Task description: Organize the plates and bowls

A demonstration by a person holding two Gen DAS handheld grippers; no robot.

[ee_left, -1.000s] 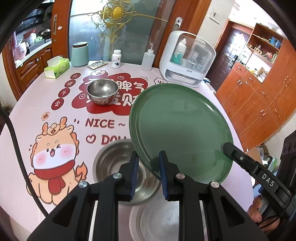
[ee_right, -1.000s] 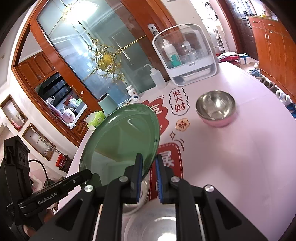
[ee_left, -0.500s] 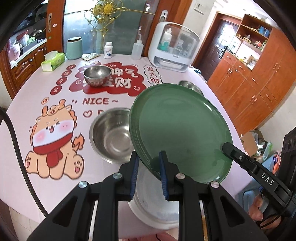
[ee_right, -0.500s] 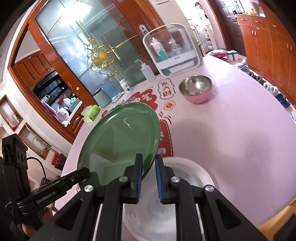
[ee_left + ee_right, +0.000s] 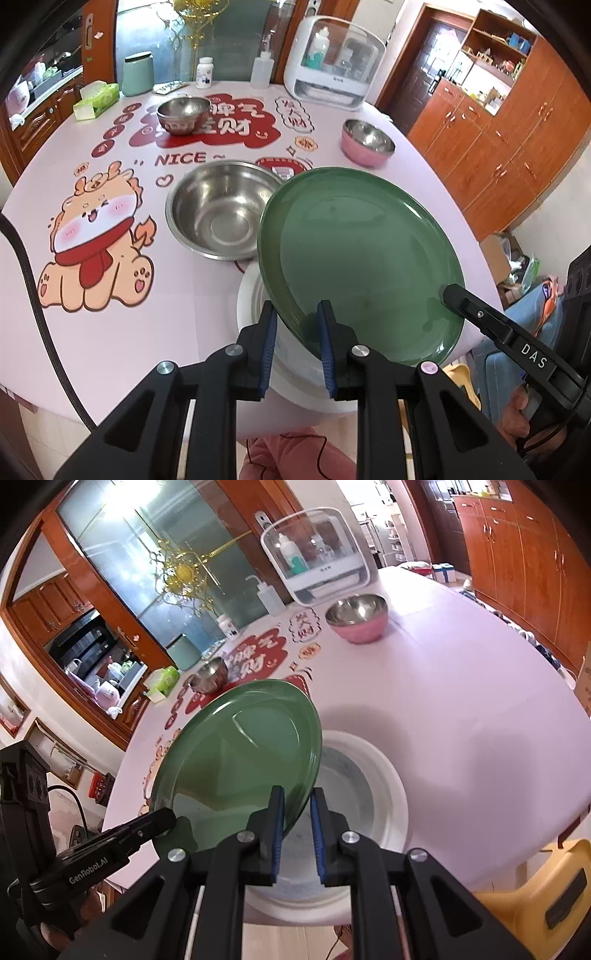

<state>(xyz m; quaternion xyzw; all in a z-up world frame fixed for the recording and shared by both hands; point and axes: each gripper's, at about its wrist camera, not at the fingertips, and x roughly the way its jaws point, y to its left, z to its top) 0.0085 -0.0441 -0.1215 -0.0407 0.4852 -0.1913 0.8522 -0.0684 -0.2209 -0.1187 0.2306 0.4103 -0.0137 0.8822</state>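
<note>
A large green plate (image 5: 362, 258) hangs tilted above a white plate (image 5: 251, 295) at the table's near edge. My left gripper (image 5: 295, 325) is shut on the green plate's near-left rim, and my right gripper (image 5: 297, 805) is shut on the opposite rim of the green plate (image 5: 240, 753). The white plate (image 5: 369, 771) lies flat right under it. A big steel bowl (image 5: 218, 210) sits just beyond the white plate. A small steel bowl (image 5: 183, 114) and a pink bowl (image 5: 365, 142) stand farther back; the pink bowl (image 5: 358, 618) also shows in the right wrist view.
A white dish cabinet (image 5: 332, 66), bottles (image 5: 262, 70), a green canister (image 5: 137, 74) and a tissue box (image 5: 96, 99) line the table's far side. A yellow stool (image 5: 535, 897) stands off the near edge. Wooden cupboards (image 5: 517, 122) flank the right.
Both grippers have carried the green plate back toward the table's near edge and lower. The white plate has come into view beneath it, and the big steel bowl now lies ahead.
</note>
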